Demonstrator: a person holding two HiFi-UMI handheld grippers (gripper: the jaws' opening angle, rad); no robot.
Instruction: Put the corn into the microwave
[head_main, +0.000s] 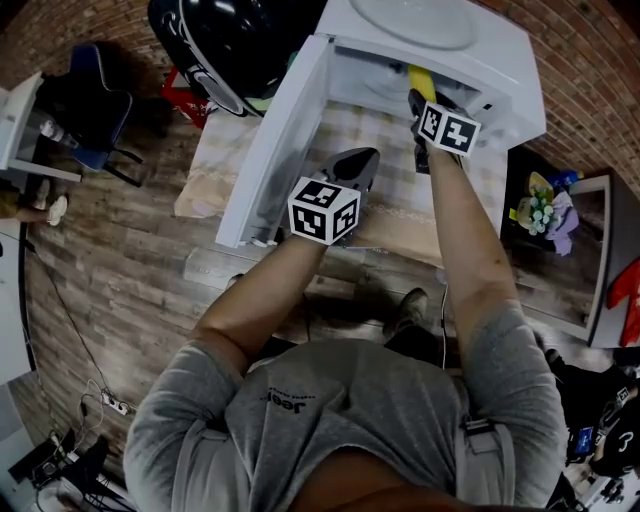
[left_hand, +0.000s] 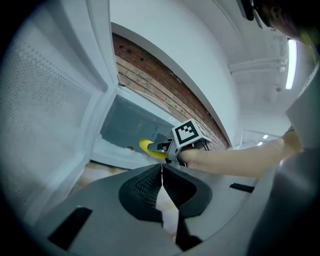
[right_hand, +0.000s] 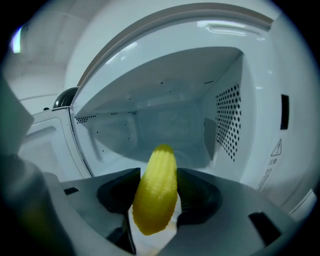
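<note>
Two grippers, both matte grey plastic with black ribbed pads and a marker cube on top. The right gripper (right_hand: 159, 175) is clamped on the corn (right_hand: 156, 192), a smooth yellow cob with fine kernel rows and a rounded tip. Its pads press the cob's sides and its jaws stand fairly wide around it, with the tip sticking out toward 12 o'clock. In the head view the corn (head_main: 421, 80) sits at 1 o'clock, held up off the table at the mouth of the microwave (head_main: 490, 60). I cannot tell whether the tip has crossed the opening. The microwave is a glossy white box. Its cavity (right_hand: 150, 125) is pale and smooth, with rounded corners and a perforated dot panel (right_hand: 230, 120) on the 3 o'clock wall. The white door (head_main: 270, 150) is swung open toward 9 o'clock and has a dotted mesh window (left_hand: 45, 100). The left gripper (left_hand: 161, 167) has its jaws pressed together with nothing between them. It hovers at centre in the head view, beside the door's inner face. From the left gripper view, the corn (left_hand: 149, 148) and the right gripper (left_hand: 162, 147) sit just above centre against the dark cavity, with a red brick wall (left_hand: 150, 82) at 12 o'clock. The table (head_main: 400, 225) is pale wood, with a faint checked surface in front of the microwave, and the floor (head_main: 100, 280) is worn planks.
</note>
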